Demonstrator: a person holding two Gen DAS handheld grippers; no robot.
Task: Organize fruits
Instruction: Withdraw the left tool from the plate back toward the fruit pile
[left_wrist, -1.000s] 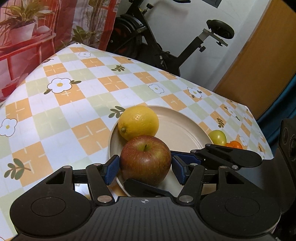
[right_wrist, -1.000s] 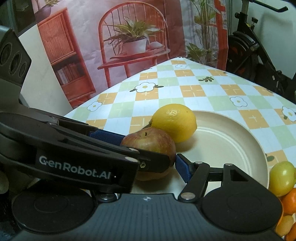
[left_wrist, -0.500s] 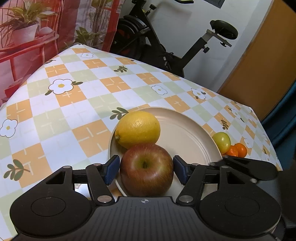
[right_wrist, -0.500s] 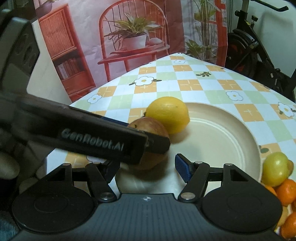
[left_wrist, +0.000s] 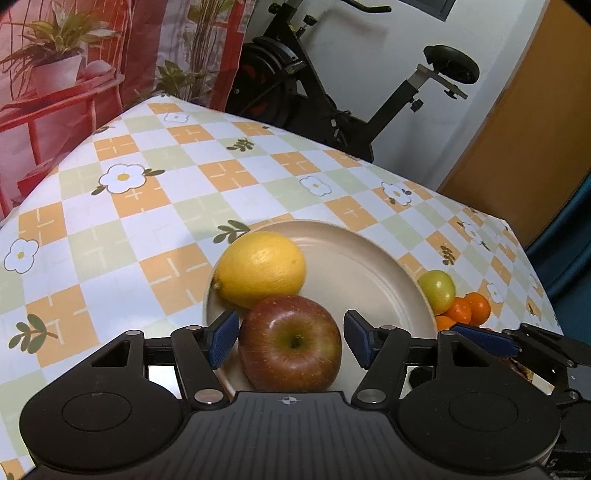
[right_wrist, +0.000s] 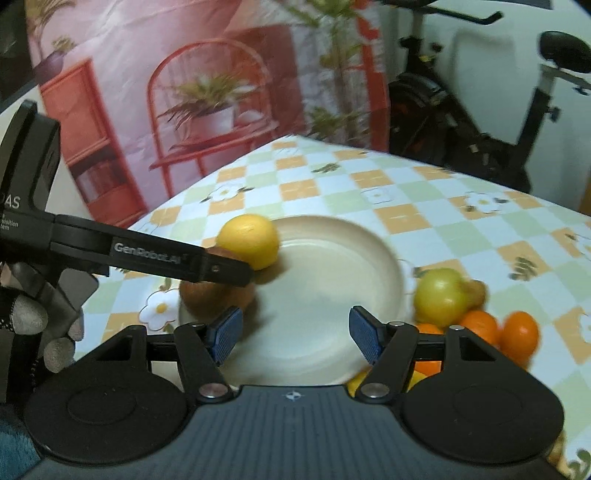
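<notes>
A cream plate (left_wrist: 373, 258) sits on the tabletop, close to its near edge. On it a red apple (left_wrist: 290, 343) and a yellow lemon (left_wrist: 260, 269) touch each other, so the fruits are being put together on the plate. The left gripper (left_wrist: 288, 338) has its fingers (left_wrist: 221, 338) on both sides of the apple, but they do not press it. A small gap shows on each side, so the apple looks let go and rests on the plate. The right gripper (right_wrist: 295, 334) is open and holds nothing; only bare plate lies between its fingers. Just beside the plate, toward the right edge, wait a green fruit (right_wrist: 441, 297) and small oranges (right_wrist: 519, 338). The left gripper's arm hangs over the apple and could block the way.
</notes>
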